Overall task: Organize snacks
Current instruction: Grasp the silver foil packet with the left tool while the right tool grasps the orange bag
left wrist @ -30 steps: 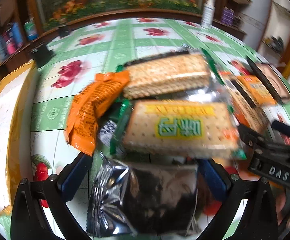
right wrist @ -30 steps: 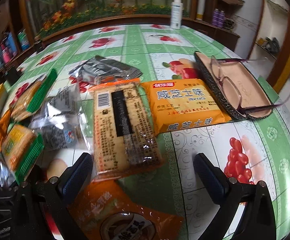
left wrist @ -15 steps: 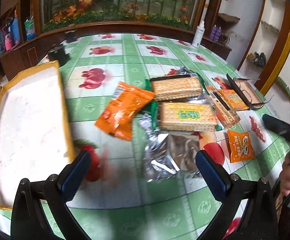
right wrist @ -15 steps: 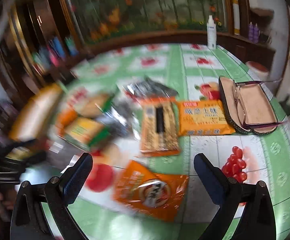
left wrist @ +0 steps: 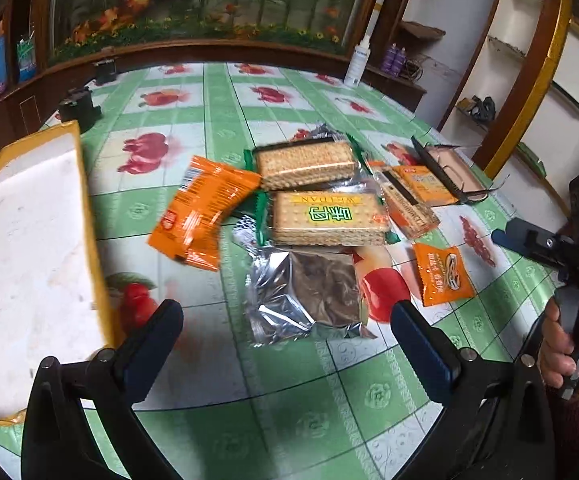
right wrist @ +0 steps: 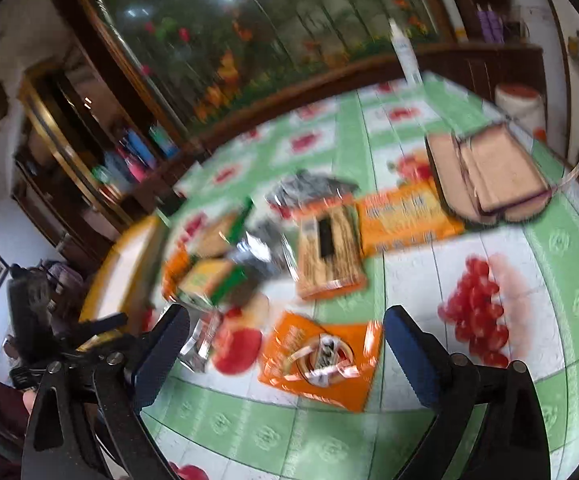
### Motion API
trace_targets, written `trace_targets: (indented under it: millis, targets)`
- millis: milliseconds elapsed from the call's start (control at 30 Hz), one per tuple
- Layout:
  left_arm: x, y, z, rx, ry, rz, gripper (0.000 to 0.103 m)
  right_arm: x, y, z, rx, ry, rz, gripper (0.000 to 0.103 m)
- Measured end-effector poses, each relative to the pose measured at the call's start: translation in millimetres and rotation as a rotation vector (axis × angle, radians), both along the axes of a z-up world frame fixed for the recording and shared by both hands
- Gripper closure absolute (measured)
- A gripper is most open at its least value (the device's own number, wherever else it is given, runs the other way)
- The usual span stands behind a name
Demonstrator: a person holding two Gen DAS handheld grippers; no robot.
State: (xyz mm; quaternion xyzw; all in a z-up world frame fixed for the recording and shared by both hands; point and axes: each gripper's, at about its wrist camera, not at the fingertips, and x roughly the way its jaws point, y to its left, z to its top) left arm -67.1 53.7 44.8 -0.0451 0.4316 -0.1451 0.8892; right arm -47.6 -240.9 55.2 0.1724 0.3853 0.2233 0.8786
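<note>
I have the round table (left wrist: 217, 92), with its green fruit-print cloth, filling both views. The biggest thing on it is the yellow-rimmed white tray (left wrist: 85, 216), down the left edge of the left wrist view and empty as far as I can see. The snacks sit in a loose cluster at frame centre: two clear-wrapped cracker packs (left wrist: 325, 220) one above the other, an orange bag (left wrist: 205, 216) to their left, and a foil-and-clear packet (left wrist: 309, 296) just below them. Right of these lie a long clear pack with a black stripe (left wrist: 405, 204), a flat orange packet (left wrist: 421, 178) and a small orange sachet (left wrist: 441, 276), with an open glasses case (left wrist: 449, 160) beyond.

My left gripper (left wrist: 285, 344) hangs above the near rim, jaws spread wide and empty. The foil-and-clear packet lies straight ahead between its fingers, long axis running away from me. My right gripper (right wrist: 285, 344) is also wide open with nothing in it; that view is blurred, but the small orange sachet (right wrist: 321, 360) sits directly ahead of it.

I judge the left gripper the nearer to the tray side, so the foil-and-clear packet looks like its natural pick.
</note>
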Motion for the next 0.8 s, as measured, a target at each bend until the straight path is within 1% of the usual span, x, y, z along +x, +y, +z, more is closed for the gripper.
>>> trace_targets:
  millis: [67, 200, 267, 300, 333, 467, 533, 600, 633, 667, 700, 800]
  targets:
    - [4, -8, -3, 0.020, 0.008, -0.004, 0.000, 2, -4, -9, 0.018, 0.024, 0.004, 0.003]
    - [16, -35, -18, 0.097, 0.041, -0.039, 0.000, 10, -14, -23, -0.020, 0.078, -0.030, 0.004]
    - [22, -43, -26, 0.136, 0.061, -0.036, 0.000, 12, -16, -28, -0.041, 0.098, -0.031, 0.004]
    - [24, -47, -29, 0.154, 0.066, -0.029, 0.007, 14, -15, -30, -0.052, 0.106, -0.024, 0.004]
    - [26, -49, -31, 0.163, 0.068, -0.019, 0.021, 15, -14, -30, -0.061, 0.109, -0.019, 0.004]
    - [27, -48, -33, 0.152, 0.066, -0.006, 0.022, 28, -1, -31, -0.111, 0.108, 0.020, 0.004]
    - [24, -47, -32, 0.154, 0.055, -0.010, 0.026, 35, 5, -34, -0.130, 0.107, 0.035, 0.004]
    - [21, -45, -31, 0.145, 0.061, -0.021, 0.026, 42, 10, -41, -0.145, 0.132, 0.054, 0.004]
    - [20, -43, -31, 0.143, 0.063, -0.019, 0.026, 44, 13, -46, -0.146, 0.162, 0.072, 0.003]
    - [18, -41, -31, 0.141, 0.063, -0.019, 0.026, 41, 16, -45, -0.158, 0.155, 0.082, 0.003]
    - [17, -38, -30, 0.138, 0.065, -0.020, 0.026, 36, 20, -44, -0.181, 0.159, 0.116, 0.003]
    - [15, -29, -30, 0.124, 0.068, -0.010, 0.026, 15, 28, -44, -0.175, 0.191, 0.221, 0.003]
